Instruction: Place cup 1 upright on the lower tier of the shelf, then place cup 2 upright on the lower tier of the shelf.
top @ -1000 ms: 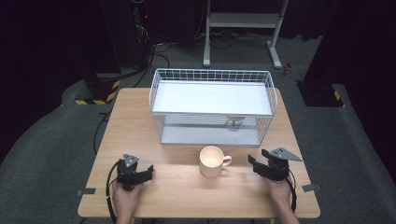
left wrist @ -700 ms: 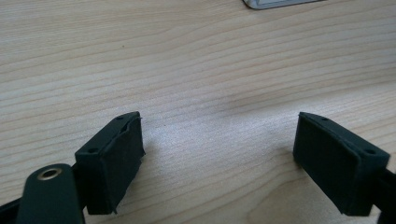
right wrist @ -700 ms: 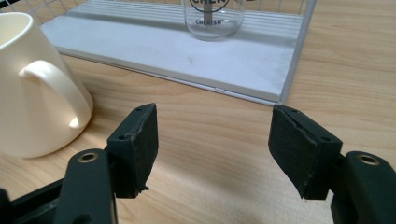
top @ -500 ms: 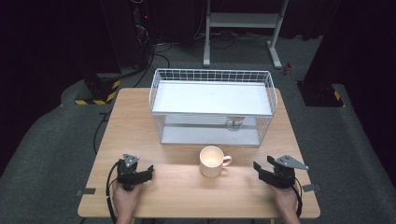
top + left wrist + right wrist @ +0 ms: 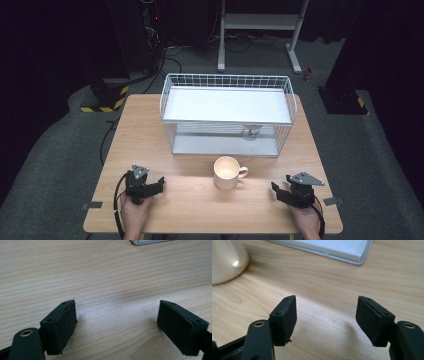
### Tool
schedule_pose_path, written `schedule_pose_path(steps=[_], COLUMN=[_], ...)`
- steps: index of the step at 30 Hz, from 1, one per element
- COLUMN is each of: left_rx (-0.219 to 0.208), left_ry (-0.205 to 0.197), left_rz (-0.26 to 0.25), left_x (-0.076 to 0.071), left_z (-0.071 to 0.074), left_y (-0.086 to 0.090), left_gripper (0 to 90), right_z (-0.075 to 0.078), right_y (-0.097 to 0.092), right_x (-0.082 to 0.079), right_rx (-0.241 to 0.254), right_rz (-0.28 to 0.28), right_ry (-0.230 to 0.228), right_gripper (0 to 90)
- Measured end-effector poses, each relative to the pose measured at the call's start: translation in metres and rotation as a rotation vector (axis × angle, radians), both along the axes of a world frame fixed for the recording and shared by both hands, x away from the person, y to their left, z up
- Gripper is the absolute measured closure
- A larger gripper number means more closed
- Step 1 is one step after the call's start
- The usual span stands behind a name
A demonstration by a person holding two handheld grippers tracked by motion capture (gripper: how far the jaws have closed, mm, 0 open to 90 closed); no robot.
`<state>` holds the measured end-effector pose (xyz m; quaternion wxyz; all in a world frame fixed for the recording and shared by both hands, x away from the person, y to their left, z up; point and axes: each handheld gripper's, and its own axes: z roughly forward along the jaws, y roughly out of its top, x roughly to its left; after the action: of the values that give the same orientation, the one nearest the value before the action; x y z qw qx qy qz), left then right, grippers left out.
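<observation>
A: Quick pass — where's the mug (image 5: pixel 227 172)?

B: Upright on the desk (image 5: pixel 150 130), near the front edge, just in front of the wire basket (image 5: pixel 227 112), apart from it. Handle sticks out to the person's right. In the right gripper view its cream wall sits at the top left corner (image 5: pixel 225 261).

A: Grippers?

B: The left gripper (image 5: pixel 159 184) rests low at the front left, well apart from the mug. Its own view shows the jaws spread wide, bare wood between them, nothing held. The right gripper (image 5: pixel 276 189) is at the front right, nearer the mug on the handle side, jaws also wide open and empty — wood grain between the pads (image 5: pixel 285 320).

A: How will the mug handle?

B: Looks like glazed ceramic, so likely stiff, smooth, a bit slippery, moderately heavy for its size, and it would chip or crack if dropped. Seems empty, though the inside is washed out by glare.

A: Best place to grab?

B: Probably the handle, since it faces the right gripper, or pinch the rim wall with one jaw inside and one outside. Clamping across the whole body looks risky — round and slick.
</observation>
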<state>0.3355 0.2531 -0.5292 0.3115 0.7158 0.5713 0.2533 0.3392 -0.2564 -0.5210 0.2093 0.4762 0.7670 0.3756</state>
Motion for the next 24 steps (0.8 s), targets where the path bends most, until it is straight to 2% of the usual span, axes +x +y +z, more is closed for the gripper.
schedule_pose_path(steps=[2,4,6,8,10,13,15,16,21,24], left_rx=[-0.005,-0.005,-0.006,-0.004,-0.003,-0.007,-0.004,-0.022,-0.05,-0.051], left_ry=[0.001,0.001,0.001,0.003,0.001,0.02,0.05,0.067,0.04,0.045], left_rz=[-0.002,-0.003,-0.004,-0.005,-0.006,-0.001,-0.008,-0.014,-0.024,-0.056], left_x=[0.0,0.0,0.0,0.0,0.0,-0.001,0.001,0.002,-0.002,-0.004], left_z=[0.0,0.0,0.0,0.0,0.0,0.001,0.004,0.007,0.014,0.016], left_y=[0.001,0.001,0.001,0.001,0.0,-0.001,-0.001,0.0,-0.001,-0.006], left_gripper=[16.6,16.8,16.8,16.5,15.3,15.1,14.6,14.5,14.3,14.3], right_z=[0.0,-0.001,-0.002,-0.002,-0.002,-0.002,-0.002,-0.003,-0.003,-0.003], right_y=[0.0,0.002,0.004,0.005,0.005,0.005,0.005,0.005,0.005,0.005], right_x=[0.001,0.002,0.004,0.006,0.006,0.006,0.007,0.007,0.008,0.008], right_rx=[0.0,-0.04,-0.075,-0.089,-0.084,-0.085,-0.085,-0.085,-0.085,-0.086], right_rz=[0.01,0.024,0.039,0.048,0.043,0.037,0.038,0.038,0.037,0.036], right_ry=[0.002,0.001,0.022,0.042,0.045,0.048,0.048,0.049,0.046,0.046], right_gripper=[32.8,32.4,30.9,28.5,27.9,27.6,27.3,27.3,27.3,27.4])
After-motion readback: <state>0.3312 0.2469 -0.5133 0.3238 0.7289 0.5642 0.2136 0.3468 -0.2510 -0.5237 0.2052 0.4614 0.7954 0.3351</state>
